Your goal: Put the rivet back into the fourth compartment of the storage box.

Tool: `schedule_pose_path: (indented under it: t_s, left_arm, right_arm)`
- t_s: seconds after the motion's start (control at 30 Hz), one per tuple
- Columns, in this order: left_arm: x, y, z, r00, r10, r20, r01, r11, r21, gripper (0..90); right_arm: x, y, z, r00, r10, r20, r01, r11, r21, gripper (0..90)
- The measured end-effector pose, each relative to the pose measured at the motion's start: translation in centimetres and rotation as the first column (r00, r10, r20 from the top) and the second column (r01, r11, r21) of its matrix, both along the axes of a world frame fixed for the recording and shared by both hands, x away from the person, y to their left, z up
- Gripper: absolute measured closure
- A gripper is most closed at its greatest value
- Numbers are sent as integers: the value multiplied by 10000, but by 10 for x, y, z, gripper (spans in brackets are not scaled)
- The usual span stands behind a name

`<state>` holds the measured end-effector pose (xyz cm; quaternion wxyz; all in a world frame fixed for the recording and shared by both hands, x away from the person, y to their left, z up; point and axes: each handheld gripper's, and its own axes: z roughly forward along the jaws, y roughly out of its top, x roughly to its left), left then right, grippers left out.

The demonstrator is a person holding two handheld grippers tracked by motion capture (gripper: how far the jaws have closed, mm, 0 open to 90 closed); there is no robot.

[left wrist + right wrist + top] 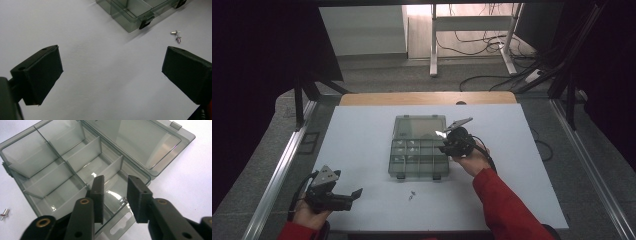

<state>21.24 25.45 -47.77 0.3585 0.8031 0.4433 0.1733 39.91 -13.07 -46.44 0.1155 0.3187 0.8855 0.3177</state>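
A smoky clear plastic compartment box (393, 159) lies open in the middle of the white table, with its lid (419, 125) flat behind it. In the right gripper view its dividers (85, 152) form several compartments that look bare. My right gripper (448, 145) hovers over the box's right end; its jaws (115, 178) stand a little apart, open, with nothing between them. Two small metal pins (412, 195) lie on the table in front of the box. My left gripper (356, 194) rests low at the front left, jaws wide open (112, 57) and bare, pointing toward the pins (176, 35).
The box's front corner with a black latch (146, 22) shows in the left gripper view. A wooden strip (427, 98) borders the table's far edge. Metal rails (277, 175) run along both sides, and cables (492, 45) lie on the floor beyond.
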Motion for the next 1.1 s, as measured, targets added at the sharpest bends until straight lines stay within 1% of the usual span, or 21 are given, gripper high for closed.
schedule_pose_path:
  t_s: [0.03, 0.07, 0.1, 0.13, 0.17, 0.2, 0.3, 0.33, 0.43, 0.47, 0.5, 0.6, 0.67, 0.7, 0.83, 0.87, 0.93, 0.97, 1.03, 1.07, 1.1]
  left_arm:
    - [0, 0, 0, 10000, -3, 6, 3, 10000, 1, 34]
    - [0, 0, 0, 10000, -1, 4, 1, 10000, 7, 34]
    - [0, 0, 0, 10000, 0, 5, 0, 10000, 6, 34]
    - [0, 0, 0, 10000, 6, 6, -6, 10000, 3, 34]
    - [0, 0, 0, 10000, 6, 5, -6, 10000, 6, 34]
    - [0, 0, 0, 10000, 4, 6, -4, 10000, 5, 34]
    - [0, 0, 0, 10000, -1, 9, 1, 10000, 16, 34]
    - [0, 0, 0, 10000, -2, 12, 2, 10000, 8, 34]
    - [0, 0, 0, 10000, -8, 25, 8, 10000, 10, 34]
    - [0, 0, 0, 10000, -8, 25, 8, 10000, 10, 34]
    - [-1, 0, 0, 10000, -15, 38, 15, 10000, 23, 34]
    - [-1, 0, 0, 10000, -20, 54, 20, 10000, 29, 34]
    - [-1, 0, 0, 10000, -20, 58, 19, 10000, 27, 34]
    - [-1, 0, 0, 10000, -21, 60, 21, 10000, 26, 34]
    - [-1, 0, 0, 10000, -24, 76, 24, 10000, 33, 34]
    - [-1, 0, 0, 10000, -25, 78, 25, 10000, 37, 34]
    - [-1, 0, 0, 10000, -24, 81, 24, 10000, 39, 34]
    - [-1, 0, 0, 10000, -22, 83, 21, 10000, 41, 34]
    - [-1, -1, 0, 10000, -14, 94, 14, 10000, 53, 34]
    - [-1, -1, 0, 10000, -14, 94, 13, 10000, 59, 34]
    - [-1, -1, 0, 10000, -19, 94, 19, 10000, 57, 34]
  right_arm:
    - [-3, 0, 1, 10000, 53, 46, -53, 10000, -20, 623]
    - [-3, 0, 1, 10000, 53, 46, -53, 10000, -20, 623]
    - [-5, 0, 2, 9999, 91, 77, -91, 10000, 1, 578]
    - [-5, 0, 2, 9999, 91, 77, -91, 10000, 1, 578]
    - [-8, -1, 3, 9999, 121, 122, -122, 9999, 90, 536]
    - [-8, -1, 3, 9999, 121, 122, -122, 9999, 90, 536]
    - [-14, -3, 4, 9997, 253, 51, -254, 9995, 198, 447]
    - [-14, -3, 4, 9997, 253, 51, -254, 9995, 198, 447]
    - [-21, -6, 6, 9993, 367, 23, -368, 9988, 328, 369]
    - [-21, -6, 6, 9993, 367, 23, -368, 9988, 328, 369]
    - [-24, -6, 7, 9988, 497, 6, -497, 9979, 410, 331]
    - [-28, -5, 7, 9981, 613, 33, -614, 9973, 394, 291]
    - [-31, -4, 7, 9975, 692, 111, -695, 9971, 315, 240]
    - [-35, -2, 7, 9970, 739, 213, -746, 9968, 298, 193]
    - [-38, -2, 8, 9971, 712, 258, -721, 9967, 364, 152]
    - [-40, -2, 8, 9975, 691, 143, -697, 9966, 449, 127]
    - [-40, -3, 8, 9973, 733, 93, -736, 9962, 462, 120]
    - [-41, -4, 8, 9974, 719, 29, -719, 9961, 501, 94]
    - [-43, -6, 6, 9968, 800, -36, -798, 9958, 440, 59]
    - [-43, -6, 6, 9968, 800, -36, -798, 9958, 440, 59]
    - [-45, -6, 5, 9961, 877, 28, -878, 9955, 354, 33]
